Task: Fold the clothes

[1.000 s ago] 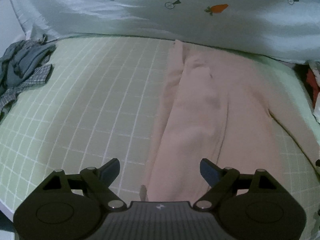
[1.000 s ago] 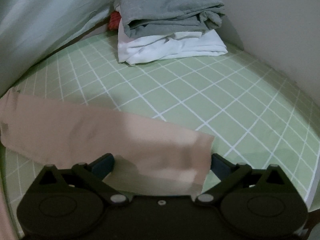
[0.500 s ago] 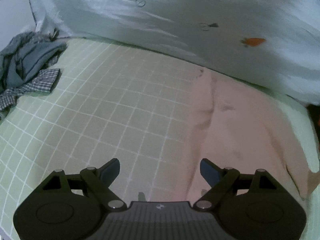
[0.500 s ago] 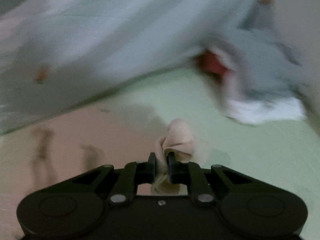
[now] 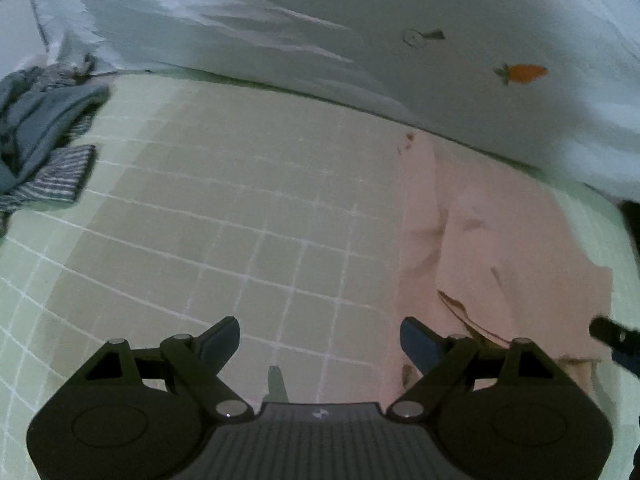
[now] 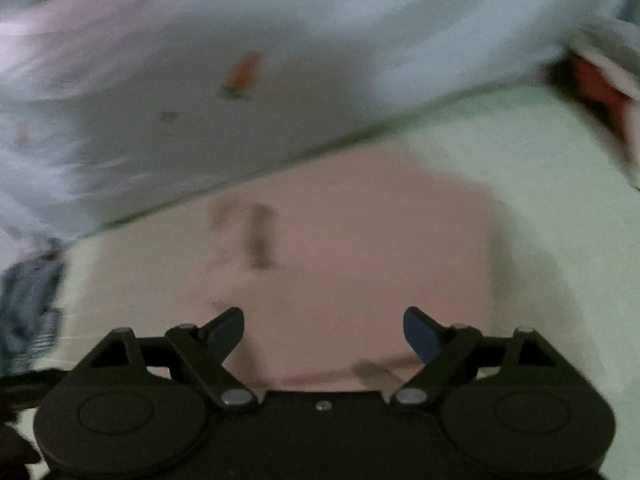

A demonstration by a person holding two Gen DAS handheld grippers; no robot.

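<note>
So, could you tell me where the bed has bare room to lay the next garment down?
The widest bare patch is the green checked sheet, bordered by the rumpled blue-grey clothes on its left, the pale quilt behind and the pink garment on its right. Beyond the pink garment, a narrower strip of sheet runs to the clothes pile, which crowds that corner.

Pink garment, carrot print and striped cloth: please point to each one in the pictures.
pink garment (image 5: 500, 248), left wrist view, its flat middle.
carrot print (image 5: 526, 73), left wrist view, its orange body.
striped cloth (image 5: 60, 176), left wrist view, its flat striped panel.
</note>
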